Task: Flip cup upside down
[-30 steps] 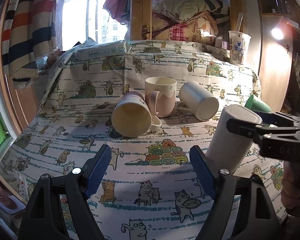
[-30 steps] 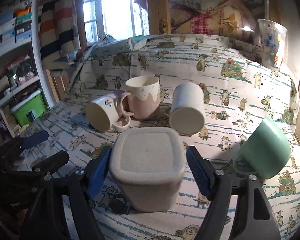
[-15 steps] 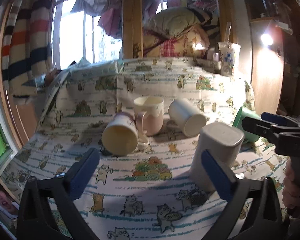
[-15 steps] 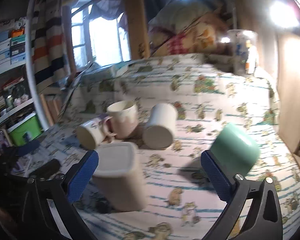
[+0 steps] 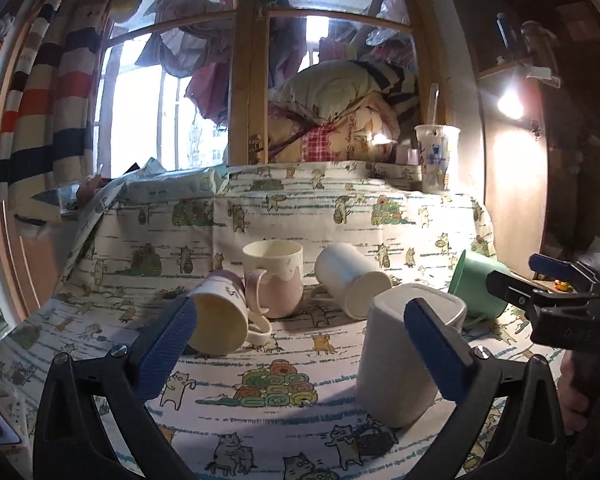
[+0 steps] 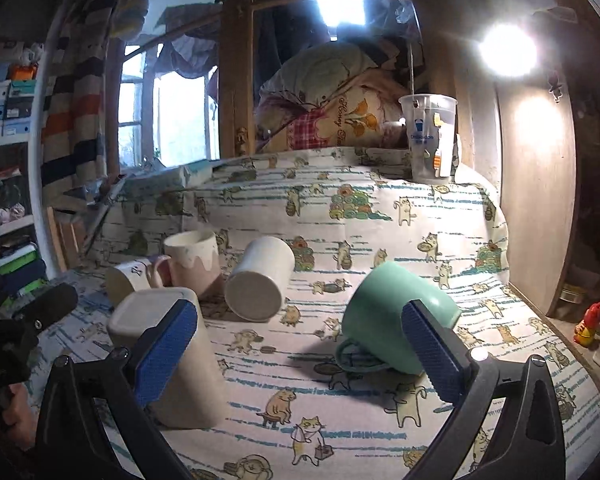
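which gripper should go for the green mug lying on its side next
Likely the right hand-held gripper: open, with the green mug just ahead by its right finger. The left hand-held gripper, also open, faces the other cups.

Cloth (image 6: 380,248): white, teal stripes, cartoon cats. Square cup (image 5: 400,360): beige. Mug (image 6: 392,320): mint green. Mug (image 5: 276,280): pink, cream drip glaze. Tumbler (image 5: 352,280): plain white. Gripper pads (image 5: 436,352): blue on black. Curtain (image 5: 52,92): cream, navy, orange stripes.
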A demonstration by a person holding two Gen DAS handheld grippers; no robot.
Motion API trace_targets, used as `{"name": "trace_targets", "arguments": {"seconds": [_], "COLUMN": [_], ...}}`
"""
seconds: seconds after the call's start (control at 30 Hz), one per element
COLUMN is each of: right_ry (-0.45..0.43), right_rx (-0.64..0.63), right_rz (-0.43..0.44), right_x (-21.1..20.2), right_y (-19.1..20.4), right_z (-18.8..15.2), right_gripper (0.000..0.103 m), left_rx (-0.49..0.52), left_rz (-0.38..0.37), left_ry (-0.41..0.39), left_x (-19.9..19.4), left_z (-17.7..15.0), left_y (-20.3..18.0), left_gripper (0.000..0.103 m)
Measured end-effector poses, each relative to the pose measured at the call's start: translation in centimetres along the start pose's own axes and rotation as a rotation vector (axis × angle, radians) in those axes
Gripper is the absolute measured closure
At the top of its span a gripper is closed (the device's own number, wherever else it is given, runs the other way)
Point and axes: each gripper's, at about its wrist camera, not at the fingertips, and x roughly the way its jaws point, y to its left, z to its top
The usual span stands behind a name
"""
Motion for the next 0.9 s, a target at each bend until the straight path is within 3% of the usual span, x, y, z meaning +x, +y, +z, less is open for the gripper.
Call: {"name": "trace_targets", "arguments": {"seconds": [0.17,0.27,0.9], "right_ry": [-0.005,-0.001,0.005], "right_rx": [-0.015,-0.008,-0.014], "right_rz": [-0.054,-0.063,-0.067], "right_x": [-0.2,-0.3,-0.2], "right_y": [0.3,0.1,0.3], "right_z": [-0.1,-0.2,-0.2], "right_gripper": [0.0,0.0,0.0], "left_rx": [-0.043,-0.054,-0.036], "left_rz": [0.034,0.006,0.032], "left_ry": [0.05,0.062,0.051], "left_x": [1.0,1.3,1.0], "left_z": [-0.2,-0.3,-0.4], "left_y": [0.8,1.0,0.8], "left_gripper": [0.0,0.0,0.0]}}
